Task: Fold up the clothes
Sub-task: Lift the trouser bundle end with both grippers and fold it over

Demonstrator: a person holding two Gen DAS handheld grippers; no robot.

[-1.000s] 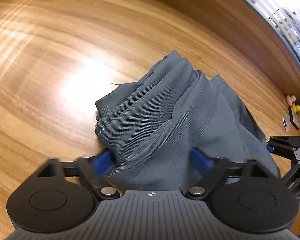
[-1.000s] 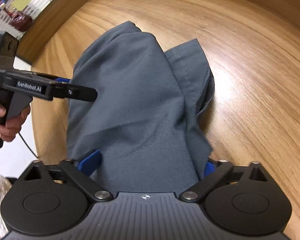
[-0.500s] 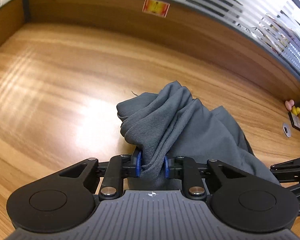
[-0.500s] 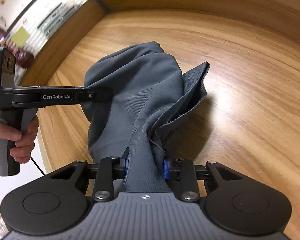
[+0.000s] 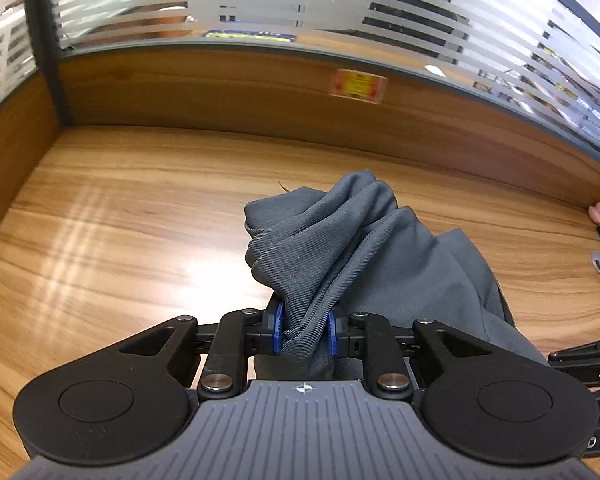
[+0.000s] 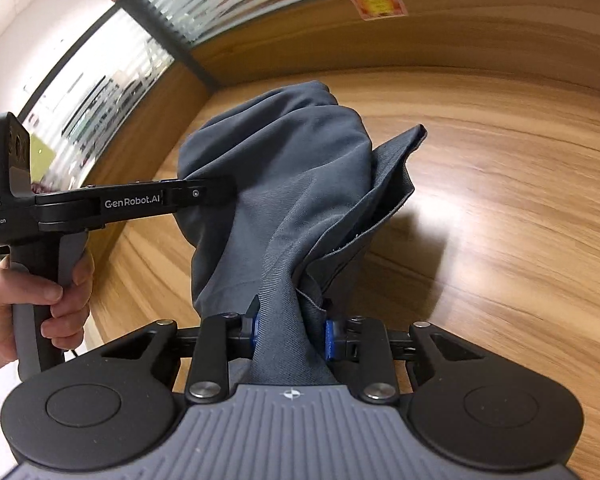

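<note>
From the left wrist view, the left gripper (image 5: 303, 334) is pinching a bunched fold of the grey garment (image 5: 364, 256) between its blue pads (image 5: 278, 328), the jaws drawn in close with cloth filling the gap. The fabric is rising out of the grip in thick ridges and is draping away to the right, over the wooden table (image 5: 120, 240). A wooden partition (image 5: 220, 92) topped with striped frosted glass is standing along the far edge of the table, with an orange sticker (image 5: 358, 85) on it. At the far right edge of the table some small things are lying, a yellow one and a pink one among them, too small to make out. The tips of the other tool are showing at the lower right.

From the right wrist view, the right gripper (image 6: 290, 336) is likewise clamping a gathered strip of the same garment (image 6: 284, 168) between narrowly set jaws. The cloth is hanging in a hump between the two tools, one flap sticking out to the right above the table (image 6: 500, 220). The left gripper's fingers (image 6: 196, 194) are reaching into the cloth from the left, and the person's hand (image 6: 40, 300) is wrapping around that tool's handle.
</note>
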